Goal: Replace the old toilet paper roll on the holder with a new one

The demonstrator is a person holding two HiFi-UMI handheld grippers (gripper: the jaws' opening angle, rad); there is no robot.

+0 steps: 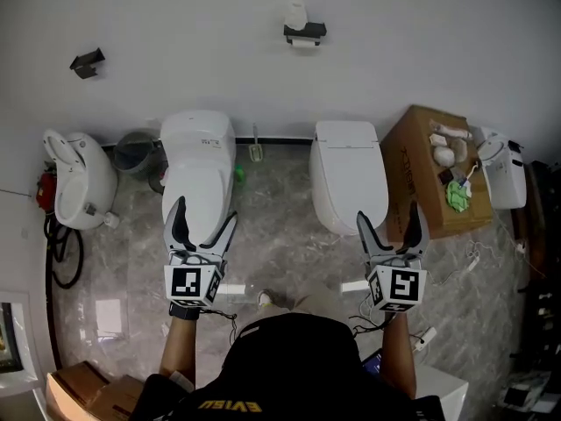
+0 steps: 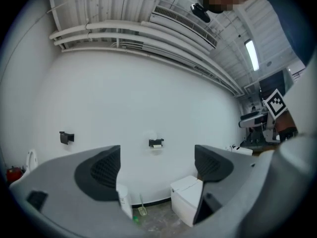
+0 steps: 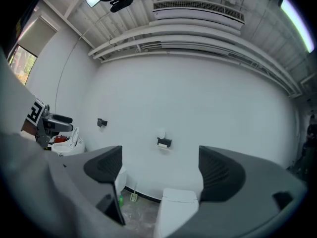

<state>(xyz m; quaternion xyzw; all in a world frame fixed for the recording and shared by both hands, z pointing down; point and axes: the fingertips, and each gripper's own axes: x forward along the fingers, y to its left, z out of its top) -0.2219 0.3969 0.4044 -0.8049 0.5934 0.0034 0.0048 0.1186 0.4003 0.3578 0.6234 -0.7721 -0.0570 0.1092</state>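
Observation:
A black toilet paper holder (image 1: 304, 32) is fixed to the white wall, with a white roll (image 1: 296, 11) standing on top of it and a bit of paper hanging below. Both gripper views show the holder (image 2: 156, 143) (image 3: 164, 143) far ahead, between the jaws. My left gripper (image 1: 206, 213) is held open over the left toilet (image 1: 200, 160), with nothing between its fingers. My right gripper (image 1: 391, 216) is open and empty beside the right toilet (image 1: 349, 174). Both grippers are well away from the wall.
A cardboard box (image 1: 421, 191) right of the right toilet carries white rounded items (image 1: 443, 155) and a green thing. A second black bracket (image 1: 87, 62) is on the wall at the left. A white fixture (image 1: 74, 182), a grey bin (image 1: 136, 152) and a toilet brush (image 1: 255, 150) stand along the wall.

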